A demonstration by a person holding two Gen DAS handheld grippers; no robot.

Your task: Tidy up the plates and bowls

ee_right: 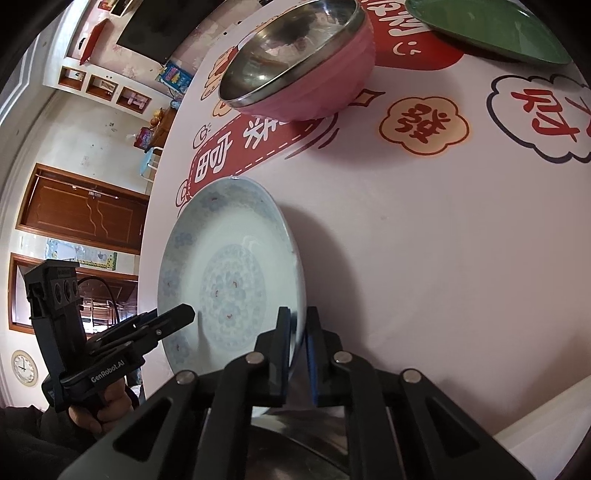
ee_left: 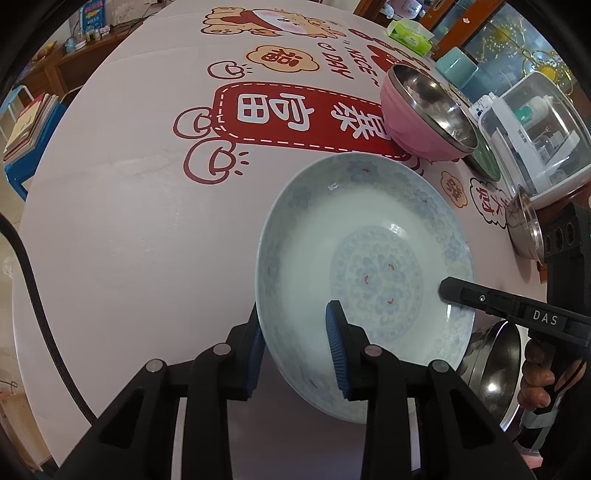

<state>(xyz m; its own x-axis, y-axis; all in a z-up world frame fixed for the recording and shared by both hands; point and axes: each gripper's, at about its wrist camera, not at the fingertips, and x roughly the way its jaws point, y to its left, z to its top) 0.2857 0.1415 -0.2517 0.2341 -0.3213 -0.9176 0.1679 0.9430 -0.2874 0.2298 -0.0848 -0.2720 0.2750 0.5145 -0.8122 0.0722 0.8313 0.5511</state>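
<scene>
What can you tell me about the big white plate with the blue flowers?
The plate is deep and round, glossy like china, pale white with faint blue flowers around its rim, a flower ring in the middle and tiny red dots. It is empty and looks clean. It is tilted over the pink tablecloth. The left gripper pinches one edge and the right gripper pinches the opposite edge. Whether it touches anything below cannot be told.

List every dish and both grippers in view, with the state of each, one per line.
blue-patterned plate: empty, tilted, gripped at opposite rims
left gripper: shut on the plate's rim
right gripper: shut on the plate's rim
pink bowl: upright on the table, steel-lined, contents unclear
green plate: flat on the table, empty
steel bowls: near the table's edge, partly hidden
</scene>
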